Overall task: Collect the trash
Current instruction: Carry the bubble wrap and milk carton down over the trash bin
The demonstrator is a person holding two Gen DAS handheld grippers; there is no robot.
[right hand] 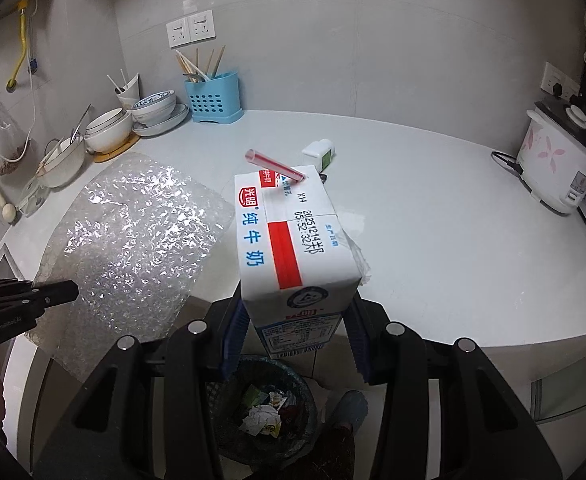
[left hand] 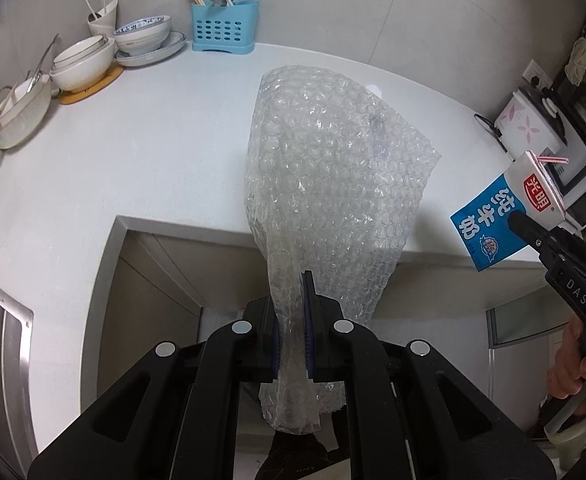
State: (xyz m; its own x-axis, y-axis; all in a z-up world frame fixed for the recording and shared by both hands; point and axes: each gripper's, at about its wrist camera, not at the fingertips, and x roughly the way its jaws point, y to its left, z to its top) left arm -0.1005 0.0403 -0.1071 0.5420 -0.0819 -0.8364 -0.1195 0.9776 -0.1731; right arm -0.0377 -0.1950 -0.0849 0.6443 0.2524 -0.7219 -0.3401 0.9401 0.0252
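Kitchen counter point(right hand: 433, 240), mid-cleanup. At left, bubble wrap point(left hand: 333, 168) pinched low at its gathered end by the left gripper point(left hand: 291, 328), pads pressed tight on the film, sheet fanning up and over the counter edge. Light, limp, slippery stuff by the look of it; best taken where bunched, as here, since a single layer would likely slide out. At right, milk carton point(right hand: 293, 240) clamped across its lower body by the right gripper point(right hand: 293, 344), pink straw point(right hand: 275, 166) still poking from the top. Stiff-walled but crushable, probably near empty and light; broad flat sides offering the surest hold.

Seen only from the right wrist: dark mesh waste basket point(right hand: 305, 384) on the floor directly beneath the carton, crumpled scraps inside, plus a small white bottle point(right hand: 319, 154) lying on the counter behind the carton. Shown only from the left wrist: the hand point(left hand: 573, 364) gripping the right tool's handle, and the carton's blue printed face.
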